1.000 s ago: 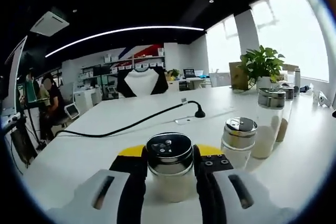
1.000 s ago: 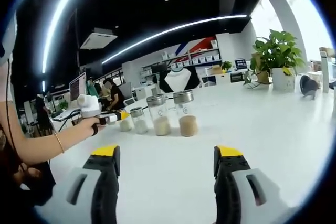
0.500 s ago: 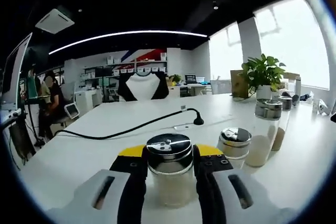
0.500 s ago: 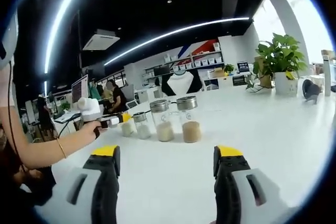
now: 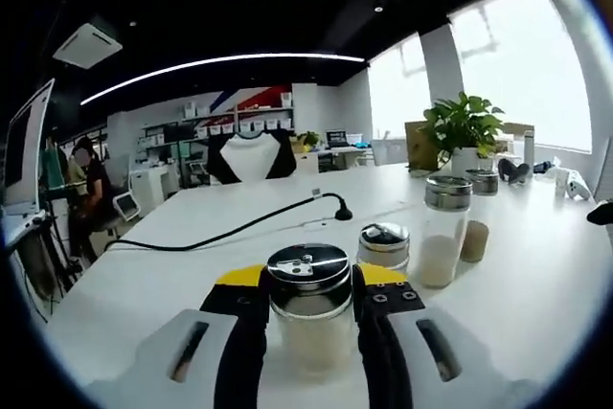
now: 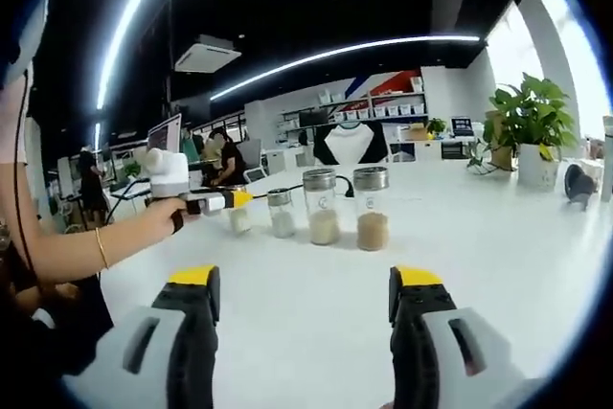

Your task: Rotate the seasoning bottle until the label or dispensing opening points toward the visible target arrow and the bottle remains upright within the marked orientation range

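Note:
My left gripper (image 5: 308, 286) is shut on a short glass seasoning bottle (image 5: 308, 318) with pale powder and a steel shaker lid; the bottle stands upright between the yellow-tipped jaws. In the right gripper view the same left gripper (image 6: 206, 201) is held by a hand at the left, with that bottle (image 6: 239, 220) at the left end of a row of bottles. My right gripper (image 6: 306, 284) hangs open over the white table (image 6: 306, 332) with nothing between its jaws. I cannot make out any arrow or mark on the table.
Three more shaker bottles stand beside the held one: a short one (image 5: 385, 244), a tall white-filled one (image 5: 444, 232) and a brown-filled one (image 5: 475, 227). A black cable (image 5: 239, 228) runs across the table behind. A potted plant (image 5: 463, 127) stands at the far right.
The left gripper view has swung, so the other bottles sit further left in it. The bottle stays gripped; its lid looks turned since one second ago. The right gripper stays open.

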A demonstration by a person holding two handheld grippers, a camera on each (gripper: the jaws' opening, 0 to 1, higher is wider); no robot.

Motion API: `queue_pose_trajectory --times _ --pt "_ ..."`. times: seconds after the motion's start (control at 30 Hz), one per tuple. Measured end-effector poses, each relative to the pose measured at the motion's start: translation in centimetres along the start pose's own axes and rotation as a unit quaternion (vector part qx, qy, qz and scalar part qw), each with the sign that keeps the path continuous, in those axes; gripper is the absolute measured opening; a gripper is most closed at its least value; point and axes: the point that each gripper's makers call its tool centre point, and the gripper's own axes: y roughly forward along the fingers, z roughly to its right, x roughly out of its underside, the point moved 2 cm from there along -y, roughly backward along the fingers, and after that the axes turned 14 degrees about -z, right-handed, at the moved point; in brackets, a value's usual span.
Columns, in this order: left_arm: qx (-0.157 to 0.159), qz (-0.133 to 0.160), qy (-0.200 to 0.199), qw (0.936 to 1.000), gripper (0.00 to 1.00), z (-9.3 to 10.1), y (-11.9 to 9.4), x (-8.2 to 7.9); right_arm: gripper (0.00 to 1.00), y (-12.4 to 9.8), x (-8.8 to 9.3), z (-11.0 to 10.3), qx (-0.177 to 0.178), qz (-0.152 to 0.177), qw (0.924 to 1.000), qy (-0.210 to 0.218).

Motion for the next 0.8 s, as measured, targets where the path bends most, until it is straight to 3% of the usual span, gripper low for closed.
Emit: queue_pose_trajectory --times 0.17,0.37,0.5,0.8 --pt "-0.011 0.007 0.025 0.9996 0.36 0.1 -2.3 -0.8 0.71 -0.5 0.2 0.0 0.007 -0.005 1.0000 0.001" --pt "0.010 0.024 0.029 0.9992 0.36 0.5 -5.0 -2.3 0.71 -1.3 -0.4 -0.4 0.006 0.007 0.9999 -0.012" --pt "0.026 0.019 0.037 0.9988 0.36 2.0 -6.8 -1.8 0.70 -0.7 0.0 -1.4 -0.013 -0.010 0.9987 -0.048" --pt "0.034 0.025 0.025 0.9988 0.36 2.7 -10.5 -1.2 0.70 -1.7 -0.9 -3.3 -0.021 0.009 0.9978 -0.062"
